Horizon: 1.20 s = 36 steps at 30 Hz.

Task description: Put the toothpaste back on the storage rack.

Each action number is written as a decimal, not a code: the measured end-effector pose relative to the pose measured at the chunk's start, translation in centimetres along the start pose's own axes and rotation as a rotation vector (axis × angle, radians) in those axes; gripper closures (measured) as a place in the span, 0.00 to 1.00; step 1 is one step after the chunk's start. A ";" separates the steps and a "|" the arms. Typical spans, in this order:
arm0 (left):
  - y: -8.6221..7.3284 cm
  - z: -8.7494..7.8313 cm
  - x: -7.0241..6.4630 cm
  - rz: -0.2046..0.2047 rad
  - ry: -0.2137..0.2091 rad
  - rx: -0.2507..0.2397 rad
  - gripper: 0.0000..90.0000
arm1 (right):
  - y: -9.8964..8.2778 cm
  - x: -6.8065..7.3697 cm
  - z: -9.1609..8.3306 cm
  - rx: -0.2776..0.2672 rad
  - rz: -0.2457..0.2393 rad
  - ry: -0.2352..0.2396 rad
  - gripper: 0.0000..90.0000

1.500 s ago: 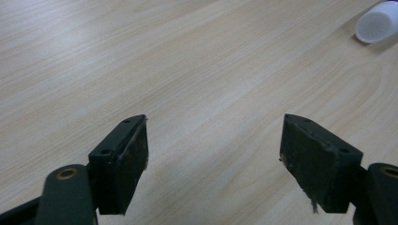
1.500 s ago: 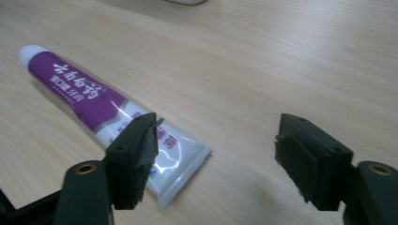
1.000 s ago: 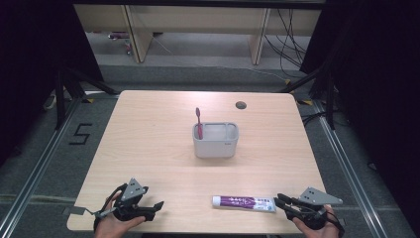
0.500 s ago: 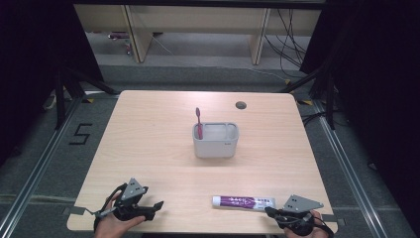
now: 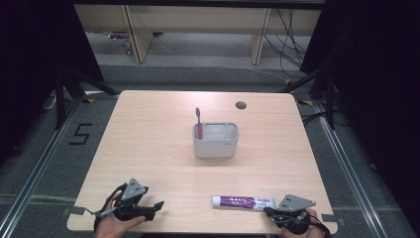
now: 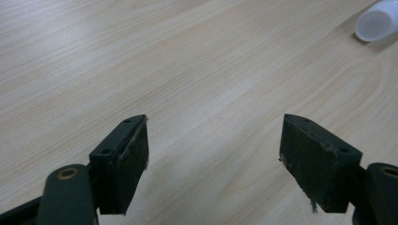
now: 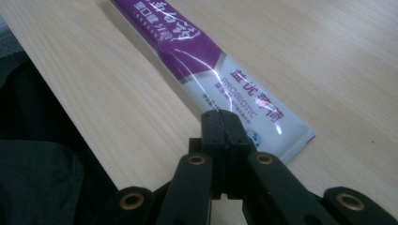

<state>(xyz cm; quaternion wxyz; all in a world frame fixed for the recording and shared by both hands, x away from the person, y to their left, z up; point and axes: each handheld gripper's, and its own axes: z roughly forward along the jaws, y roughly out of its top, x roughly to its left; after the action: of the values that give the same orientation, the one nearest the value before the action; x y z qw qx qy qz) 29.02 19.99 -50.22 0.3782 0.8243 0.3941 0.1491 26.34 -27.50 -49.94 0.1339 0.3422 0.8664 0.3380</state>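
R gripper closed by toothpaste tube

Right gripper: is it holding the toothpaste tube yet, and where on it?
Nothing is held. The right gripper has its jaws shut together, empty, just above the crimped end of the toothpaste tube. The left gripper is open and empty.

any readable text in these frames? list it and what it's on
"PROBIOTIC": toothpaste tube, white end near the right gripper.
"益优" plus further Chinese characters: same tube, rest too blurred to read.
"5": floor marking left of the table.
Small mark on the grey holder: too small to read.
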 end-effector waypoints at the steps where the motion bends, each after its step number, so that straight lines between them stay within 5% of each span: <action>1: 0.0 0.0 0.0 -0.002 0.001 -0.001 0.27 | 0.0 -0.1 0.1 0.004 -0.003 -0.009 1.00; 6: 0.1 0.0 -0.1 0.002 -0.007 0.014 0.27 | 0.3 -0.4 0.4 0.002 0.018 -0.025 1.00; 15: 0.0 0.1 -0.2 0.001 -0.009 0.005 0.27 | 1.5 -1.2 1.5 -0.006 -0.026 -0.069 1.00; 36: 0.0 0.1 -0.2 0.000 -0.004 0.014 0.27 | 6.3 -1.0 5.7 0.011 -0.085 -0.063 1.00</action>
<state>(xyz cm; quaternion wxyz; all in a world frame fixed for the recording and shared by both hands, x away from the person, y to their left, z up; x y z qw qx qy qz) 28.89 19.79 -50.30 0.3733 0.8273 0.3942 0.1448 32.82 -21.98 -49.86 0.1733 0.3162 0.8775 0.3162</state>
